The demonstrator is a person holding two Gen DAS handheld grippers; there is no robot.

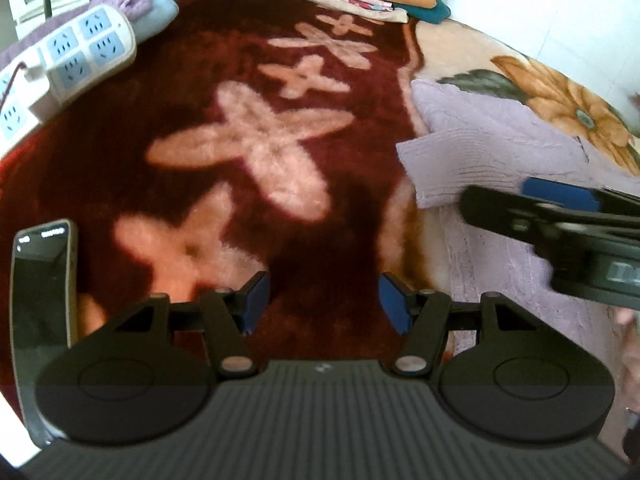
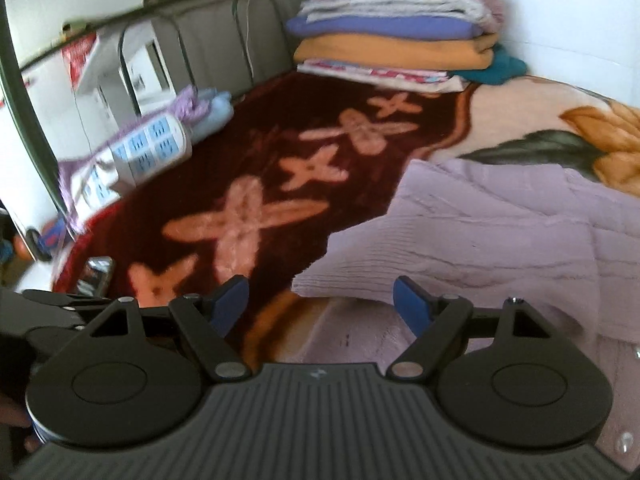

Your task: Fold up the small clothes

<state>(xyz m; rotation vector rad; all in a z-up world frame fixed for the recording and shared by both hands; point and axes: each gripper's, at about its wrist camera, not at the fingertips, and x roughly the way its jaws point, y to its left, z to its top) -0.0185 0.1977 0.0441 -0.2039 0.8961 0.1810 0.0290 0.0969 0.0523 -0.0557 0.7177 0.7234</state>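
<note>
A lilac knitted garment [image 2: 500,232] lies on the blanket, partly folded, with a ribbed sleeve or hem lying across it toward the left. It also shows at the right of the left wrist view [image 1: 472,148]. My right gripper [image 2: 322,304] is open and empty, just above the garment's near left edge. It shows in the left wrist view from the side at the right [image 1: 560,208], over the garment. My left gripper [image 1: 324,304] is open and empty over the dark red blanket, left of the garment.
A plush blanket [image 1: 280,200], dark red with pink flowers, covers the bed. A white power strip [image 1: 68,60] lies at the left edge. A phone [image 1: 40,300] lies at the near left. A stack of folded blankets [image 2: 396,32] stands at the far end by the wall.
</note>
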